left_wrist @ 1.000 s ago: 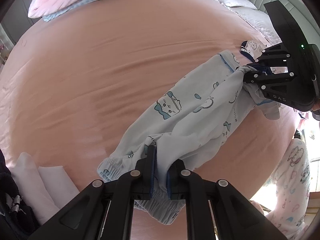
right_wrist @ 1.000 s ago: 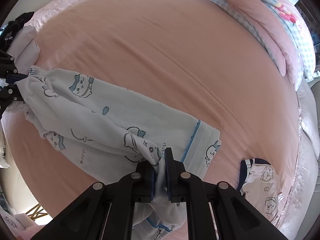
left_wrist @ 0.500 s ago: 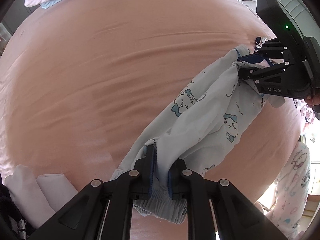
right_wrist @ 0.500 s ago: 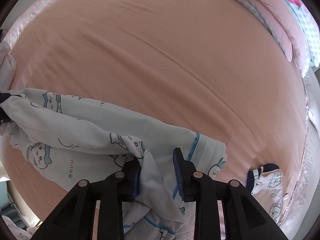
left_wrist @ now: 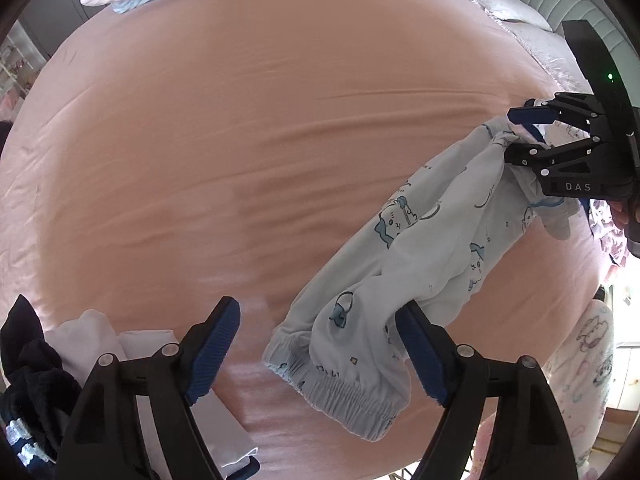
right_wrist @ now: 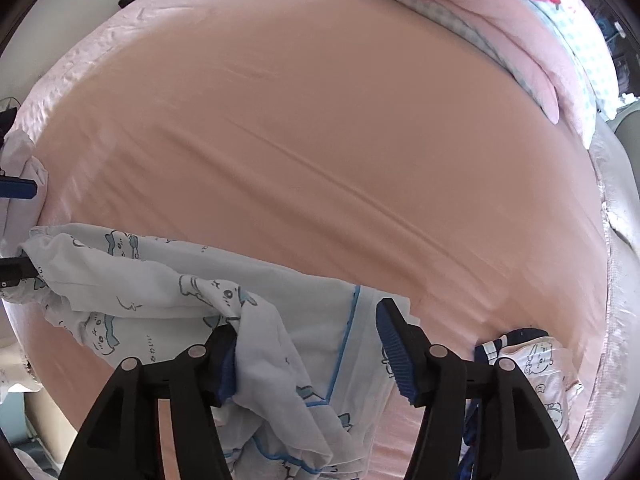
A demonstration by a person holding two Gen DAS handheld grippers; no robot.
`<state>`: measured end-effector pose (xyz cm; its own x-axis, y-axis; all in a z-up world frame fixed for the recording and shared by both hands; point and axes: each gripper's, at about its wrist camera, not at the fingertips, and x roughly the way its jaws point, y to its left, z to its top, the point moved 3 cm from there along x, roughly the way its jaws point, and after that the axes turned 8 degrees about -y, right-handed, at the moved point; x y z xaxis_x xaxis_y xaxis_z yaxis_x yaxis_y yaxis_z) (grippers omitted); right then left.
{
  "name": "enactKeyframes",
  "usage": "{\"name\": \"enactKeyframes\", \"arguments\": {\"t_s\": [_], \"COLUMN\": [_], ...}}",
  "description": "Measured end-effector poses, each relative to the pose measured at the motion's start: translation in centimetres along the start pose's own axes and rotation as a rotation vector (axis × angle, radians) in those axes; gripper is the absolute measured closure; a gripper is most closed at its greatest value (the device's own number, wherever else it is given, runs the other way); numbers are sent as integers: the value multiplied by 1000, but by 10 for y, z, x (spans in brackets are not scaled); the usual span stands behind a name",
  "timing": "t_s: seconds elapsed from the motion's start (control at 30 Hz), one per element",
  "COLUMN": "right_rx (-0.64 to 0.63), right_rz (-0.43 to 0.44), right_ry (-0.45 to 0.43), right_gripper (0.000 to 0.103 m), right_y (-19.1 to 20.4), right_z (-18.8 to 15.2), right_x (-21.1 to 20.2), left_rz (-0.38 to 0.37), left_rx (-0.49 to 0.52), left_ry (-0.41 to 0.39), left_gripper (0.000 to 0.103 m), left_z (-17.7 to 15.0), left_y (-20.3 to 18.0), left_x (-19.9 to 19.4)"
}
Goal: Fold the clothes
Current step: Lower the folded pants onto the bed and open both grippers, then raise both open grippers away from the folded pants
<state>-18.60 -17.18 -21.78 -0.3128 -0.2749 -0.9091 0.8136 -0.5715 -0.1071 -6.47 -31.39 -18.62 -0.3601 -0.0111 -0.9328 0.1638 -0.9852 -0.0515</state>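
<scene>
Lying bunched, unfolded, at lower right of the bed [left_wrist: 280, 140], the pyjama trousers [left_wrist: 432, 248] sit between both spread grippers, left gripper [left_wrist: 316, 348] and right gripper [right_wrist: 308, 344]; folding remains.

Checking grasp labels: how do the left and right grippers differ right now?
The left gripper has the pale blue pajama pants at their gathered elastic end; the right gripper is at the blue-piped end. Cloth drapes over one pad of the right gripper, while at the left gripper it bunches beside one finger. Shared: both stand wide open, clamping nothing, above the pink bedsheet.
</scene>
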Motion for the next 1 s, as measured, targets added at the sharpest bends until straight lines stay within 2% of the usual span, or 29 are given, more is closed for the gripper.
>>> {"name": "enactKeyframes", "arguments": {"t_s": [0.17,0.23,0.37,0.47,0.53,0.63,0.7,0.8,0.9,1.0], "right_rx": [32,69,149,201,240,306,304,272,281,329], "right_rz": [50,117,300,247,209,239,266,226,173,190], "right_ry": [-30,-41,-11,-27,-72,-214,-275,-263,-246,-242], "right_gripper": [42,42,36,36,36,35,26,26,26,26], "right_y": [1,8,-22,-39,-51,-56,-52,-39,-34,-39], "right_z": [2,-14,-22,-35,-16,-20,-27,-37,-44,-58], "right_x": [-16,-28,-21,-19,-16,-43,-57,-62,-56,-53], "left_rz": [33,27,54,81,85,6,-60,-122,-223,-249], "left_rx": [-26,-34,-95,-158,-204,-241,-247,-308,-411,-436], "left_ry": [0,12,-15,-60,-101,-107,-97,-109,-87,-34], "left_gripper": [23,23,23,23,23,23,23,23,23,23], "left_z": [-5,-6,-1,7,14,25,28,27,17,9], "left_y": [1,-5,-9,-16,-19,-33,-46,-56,-63,-70], "left_x": [-3,-1,-10,-22,-26,-22,-17,-12,-2,8]}}
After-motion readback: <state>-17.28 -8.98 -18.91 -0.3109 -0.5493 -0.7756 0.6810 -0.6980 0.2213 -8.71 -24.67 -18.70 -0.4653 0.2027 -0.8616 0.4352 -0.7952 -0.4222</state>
